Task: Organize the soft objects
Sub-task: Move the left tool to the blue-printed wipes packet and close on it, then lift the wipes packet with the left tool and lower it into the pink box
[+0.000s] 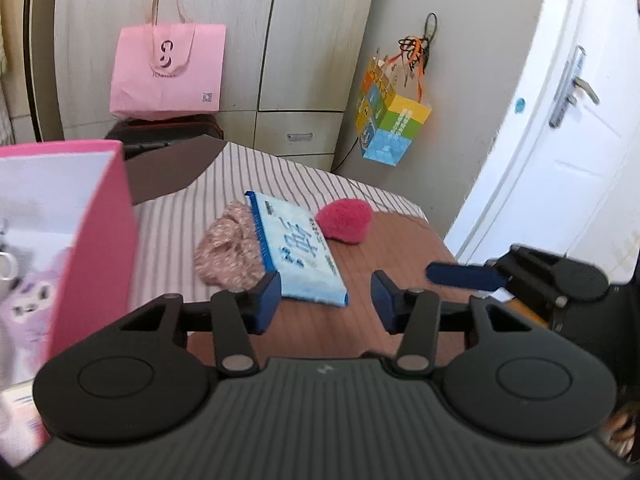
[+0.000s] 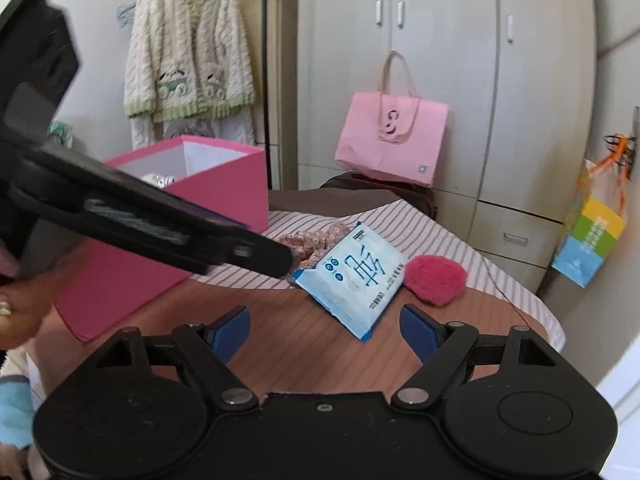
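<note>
A light blue tissue pack [image 1: 298,250] [image 2: 356,276] lies on the wooden table [image 1: 336,332] [image 2: 296,332]. A pink floral fabric piece [image 1: 228,250] [image 2: 316,240] lies at its left, partly under it. A red fuzzy ball [image 1: 346,222] [image 2: 436,276] lies at its right. A pink box [image 1: 88,240] [image 2: 208,204] stands open at the left with items inside. My left gripper [image 1: 325,300] is open and empty, just short of the pack. My right gripper [image 2: 325,330] is open and empty, near the pack; it shows in the left wrist view [image 1: 464,276].
A striped cloth [image 1: 256,176] [image 2: 440,232] covers the table's far part. A pink tote bag [image 1: 168,68] [image 2: 394,140] sits on a dark suitcase by the wardrobe. A colourful bag [image 1: 394,120] hangs near the white door [image 1: 560,120]. A knitted cardigan [image 2: 188,48] hangs behind the box.
</note>
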`<move>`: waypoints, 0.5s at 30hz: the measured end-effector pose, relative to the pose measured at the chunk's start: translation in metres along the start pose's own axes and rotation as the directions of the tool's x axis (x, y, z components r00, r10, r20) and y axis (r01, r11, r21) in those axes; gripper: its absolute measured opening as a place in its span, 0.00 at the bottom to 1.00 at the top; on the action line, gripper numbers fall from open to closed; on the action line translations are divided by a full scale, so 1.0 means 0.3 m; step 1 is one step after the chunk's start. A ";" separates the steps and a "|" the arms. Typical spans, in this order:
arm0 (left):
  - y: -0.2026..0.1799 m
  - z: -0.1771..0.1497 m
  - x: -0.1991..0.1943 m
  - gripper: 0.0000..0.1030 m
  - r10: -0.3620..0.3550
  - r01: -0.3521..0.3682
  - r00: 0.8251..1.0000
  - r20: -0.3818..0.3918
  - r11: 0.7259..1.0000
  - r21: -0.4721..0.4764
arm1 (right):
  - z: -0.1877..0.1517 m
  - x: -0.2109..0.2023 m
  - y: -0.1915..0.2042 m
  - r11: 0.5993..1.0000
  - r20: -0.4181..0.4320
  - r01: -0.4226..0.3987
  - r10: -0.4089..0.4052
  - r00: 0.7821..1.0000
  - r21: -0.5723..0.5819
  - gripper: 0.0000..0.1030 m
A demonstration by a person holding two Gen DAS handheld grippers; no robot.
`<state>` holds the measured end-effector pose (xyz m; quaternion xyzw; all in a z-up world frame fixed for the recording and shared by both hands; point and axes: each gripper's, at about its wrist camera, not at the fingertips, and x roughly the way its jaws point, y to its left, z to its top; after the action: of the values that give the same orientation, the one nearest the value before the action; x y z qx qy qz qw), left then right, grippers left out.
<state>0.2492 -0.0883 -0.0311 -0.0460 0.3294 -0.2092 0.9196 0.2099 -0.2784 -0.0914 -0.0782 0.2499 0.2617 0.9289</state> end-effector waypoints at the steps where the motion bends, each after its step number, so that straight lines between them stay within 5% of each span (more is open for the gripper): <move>1: 0.005 0.002 0.019 0.45 -0.003 0.003 1.000 0.009 1.000 -0.010 | 0.002 0.020 -0.003 1.000 -0.003 0.001 -0.001 1.000 -0.008 0.83; 7: 0.026 0.037 0.184 0.34 0.031 -0.031 1.000 -0.007 0.997 -0.065 | -0.005 0.152 -0.035 0.995 -0.013 -0.001 0.000 1.000 -0.096 0.82; 15: 0.081 0.018 0.263 0.28 0.093 -0.091 0.996 0.010 0.988 -0.126 | 0.006 0.305 -0.153 0.996 -0.070 -0.062 0.067 0.995 0.071 0.82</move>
<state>0.3161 -0.0993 -0.0786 -0.0904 0.3363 -0.1450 0.9261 0.3025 -0.2760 -0.1354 -0.0475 0.2945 0.2800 0.9125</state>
